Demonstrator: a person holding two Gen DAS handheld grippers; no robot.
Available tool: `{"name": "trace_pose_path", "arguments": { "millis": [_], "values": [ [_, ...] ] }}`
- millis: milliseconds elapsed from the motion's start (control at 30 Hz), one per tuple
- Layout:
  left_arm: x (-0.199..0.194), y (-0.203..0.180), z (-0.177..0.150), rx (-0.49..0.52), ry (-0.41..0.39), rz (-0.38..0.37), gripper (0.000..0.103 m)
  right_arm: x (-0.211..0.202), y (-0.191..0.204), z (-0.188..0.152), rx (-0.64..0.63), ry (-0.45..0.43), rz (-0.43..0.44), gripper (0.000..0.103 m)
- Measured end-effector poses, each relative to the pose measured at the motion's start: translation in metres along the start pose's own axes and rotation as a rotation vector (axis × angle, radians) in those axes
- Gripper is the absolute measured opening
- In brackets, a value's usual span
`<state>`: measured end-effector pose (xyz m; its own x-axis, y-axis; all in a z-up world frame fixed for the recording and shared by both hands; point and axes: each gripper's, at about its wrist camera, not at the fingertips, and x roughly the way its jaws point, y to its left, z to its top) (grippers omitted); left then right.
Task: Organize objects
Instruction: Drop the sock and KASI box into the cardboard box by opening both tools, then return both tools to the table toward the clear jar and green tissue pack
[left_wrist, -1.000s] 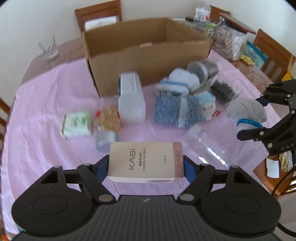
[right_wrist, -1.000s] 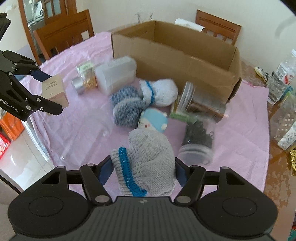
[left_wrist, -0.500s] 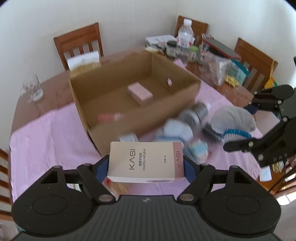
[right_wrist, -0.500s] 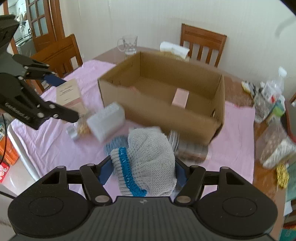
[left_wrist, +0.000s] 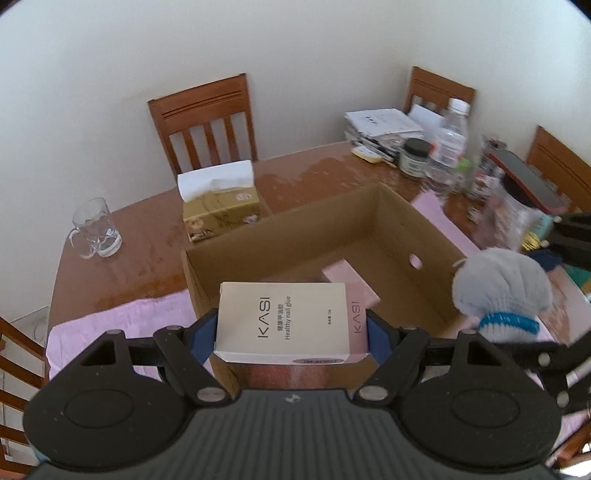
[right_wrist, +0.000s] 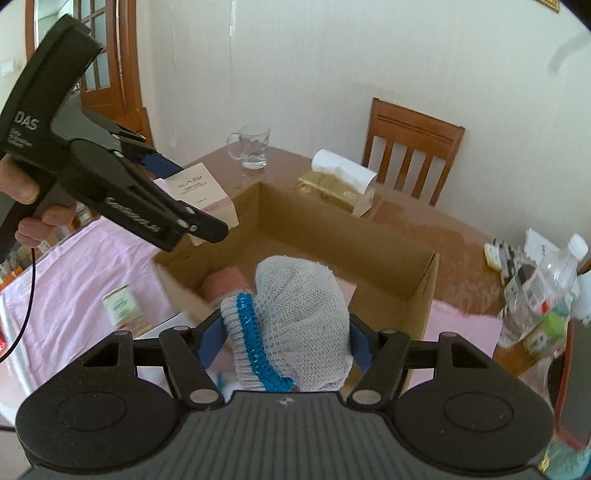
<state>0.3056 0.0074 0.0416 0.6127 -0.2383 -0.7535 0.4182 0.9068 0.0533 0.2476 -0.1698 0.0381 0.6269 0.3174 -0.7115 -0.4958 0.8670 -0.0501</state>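
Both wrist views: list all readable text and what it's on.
"KASI", "Healthy nail glue": top of the box held in the left gripper; "KASI" repeats on its pink side.
Chinese line and small print on that box: too small to read.
"DAS": left gripper body; print below and the arm lettering: blurred.
Tissue box, bottles: unreadable.

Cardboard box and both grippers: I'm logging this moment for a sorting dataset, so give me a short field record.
left gripper: shut on KASI box, held over the cardboard box's near wall
right gripper: shut on grey knit item
cardboard box: open on the table
inside box: pink box
behind box: tissue box, glass mug
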Motion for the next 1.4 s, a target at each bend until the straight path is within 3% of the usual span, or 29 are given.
{"name": "trace_pose_path", "arguments": {
  "millis": [133,200,300,567,700,1400],
  "values": [
    [0.025,0.004,0.014,-0.013,0.015,0.028,0.079,0.021,-0.011,0.012,0.014,0.002,-0.015,0.074],
    [0.035,0.004,0.017,-0.010,0.022,0.036,0.079,0.026,-0.014,0.013,0.026,0.000,-0.015,0.089],
    [0.047,0.005,0.020,-0.014,0.036,0.043,0.079,0.028,-0.015,0.010,0.025,-0.016,-0.011,0.100],
    [0.072,0.006,0.022,-0.011,0.077,0.052,0.080,0.032,-0.012,-0.004,0.019,0.014,-0.027,0.103],
    [0.079,0.007,0.027,-0.024,0.070,0.086,0.095,0.029,-0.012,-0.011,0.029,0.027,-0.048,0.103],
    [0.034,0.013,-0.009,-0.038,0.028,0.092,0.096,0.014,0.006,-0.057,0.152,0.068,-0.125,0.103]
  ]
}}
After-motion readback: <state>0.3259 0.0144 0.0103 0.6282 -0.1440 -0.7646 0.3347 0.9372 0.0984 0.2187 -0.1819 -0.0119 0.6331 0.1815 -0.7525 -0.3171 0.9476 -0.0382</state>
